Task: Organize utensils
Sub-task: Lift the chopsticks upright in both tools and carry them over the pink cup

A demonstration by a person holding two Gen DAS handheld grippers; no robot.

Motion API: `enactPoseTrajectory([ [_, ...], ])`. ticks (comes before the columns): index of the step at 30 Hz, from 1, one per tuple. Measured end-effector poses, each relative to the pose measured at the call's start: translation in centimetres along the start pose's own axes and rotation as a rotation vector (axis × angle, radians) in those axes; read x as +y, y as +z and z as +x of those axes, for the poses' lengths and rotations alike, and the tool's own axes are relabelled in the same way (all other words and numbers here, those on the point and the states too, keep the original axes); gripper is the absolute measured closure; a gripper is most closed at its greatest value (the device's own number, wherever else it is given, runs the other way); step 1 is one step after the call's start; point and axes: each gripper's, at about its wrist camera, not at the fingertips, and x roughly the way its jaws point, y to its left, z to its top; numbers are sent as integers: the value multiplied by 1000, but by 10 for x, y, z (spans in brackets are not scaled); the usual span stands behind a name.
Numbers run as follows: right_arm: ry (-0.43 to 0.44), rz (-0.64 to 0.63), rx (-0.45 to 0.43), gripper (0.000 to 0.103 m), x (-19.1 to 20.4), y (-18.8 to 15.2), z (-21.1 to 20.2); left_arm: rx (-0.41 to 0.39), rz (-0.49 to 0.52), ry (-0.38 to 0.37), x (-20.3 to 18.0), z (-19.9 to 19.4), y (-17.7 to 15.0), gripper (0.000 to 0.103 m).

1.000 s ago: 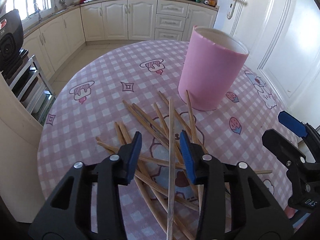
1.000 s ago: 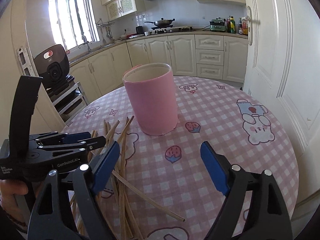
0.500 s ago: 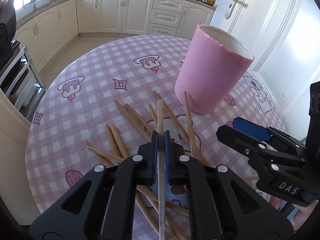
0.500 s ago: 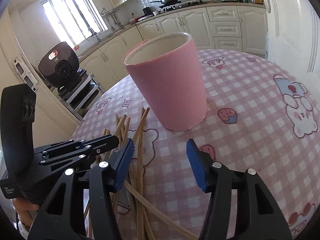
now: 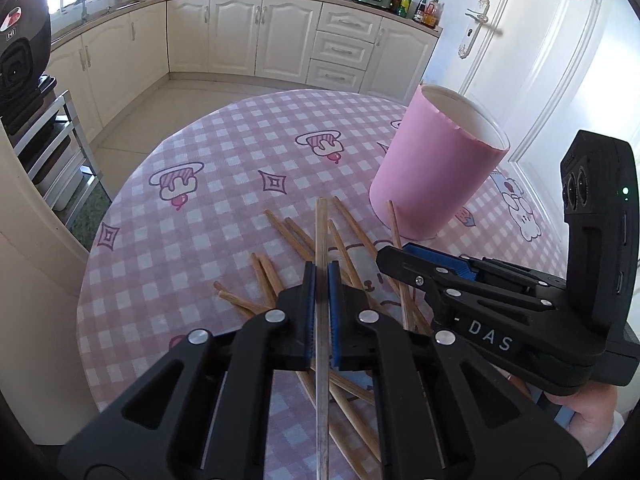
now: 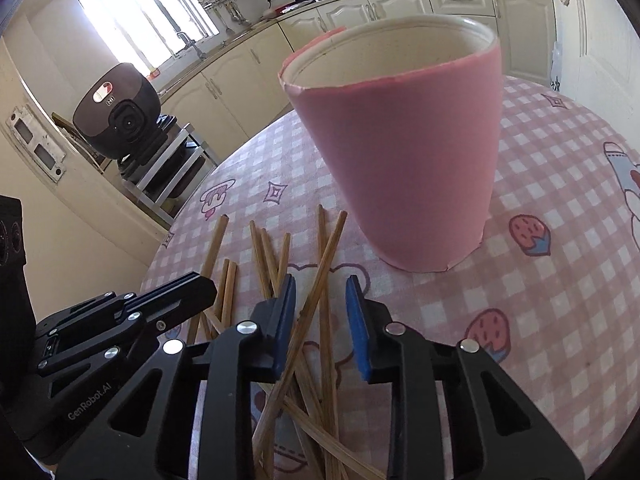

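In the left wrist view, the left gripper fills the lower middle of the frame, its blue pads clamped on a single chopstick that runs straight up the centre of the picture, one end past the fingertips and the other down to the bottom edge. Below and around it, the rest of the chopsticks lie scattered and crossed on the pink checked tablecloth. The pink cup stands upright in the right half of the frame, just beyond the pile, with one stick's tip close to its base. The right gripper reaches in from the right edge, low over the pile, with a hand showing under it at the lower right.

In the right wrist view, the right gripper sits at the lower middle, its jaws closing. Two crossed chopsticks lie in the gap between the blue pads; the pads do not yet press on them. The pink cup looms large in the upper centre, empty as far as its pale inside shows. The left gripper enters from the lower left, over the pile's left side. Cream kitchen cabinets line the top of the frame.
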Motion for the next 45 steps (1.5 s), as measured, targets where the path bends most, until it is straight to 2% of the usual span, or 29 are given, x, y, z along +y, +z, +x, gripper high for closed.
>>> enactPoseTrajectory([
  [5,-1,-1,-7,94,0,-4,-2,-8,-1,3,2,-6,-2,96],
  [11,44,-1,-52,98,12,-3,-24,-41,-2,-13,2,-30,-2,96],
  [17,138,-11,-129,98,20,-3,-72,-100,5,-69,-8,-71,4,96],
  [19,161,-33,-172,98,25,-2,-96,-140,28,-60,-15,-89,5,96],
  [23,169,-96,-255,98,40,3,-136,-210,51,-101,-29,-123,14,96],
  [29,103,-206,-346,98,60,20,-179,-341,115,-79,-57,-162,42,96],
  [32,32,-256,-397,98,65,36,-193,-427,143,-15,-71,-170,61,96],
  [36,-41,-280,-454,98,59,59,-202,-512,104,-15,-76,-172,88,96],
  [42,-76,-273,-516,98,46,88,-208,-635,32,-16,-80,-169,120,96],
  [45,-86,-276,-526,98,41,99,-208,-675,-16,9,-81,-160,132,96],
])
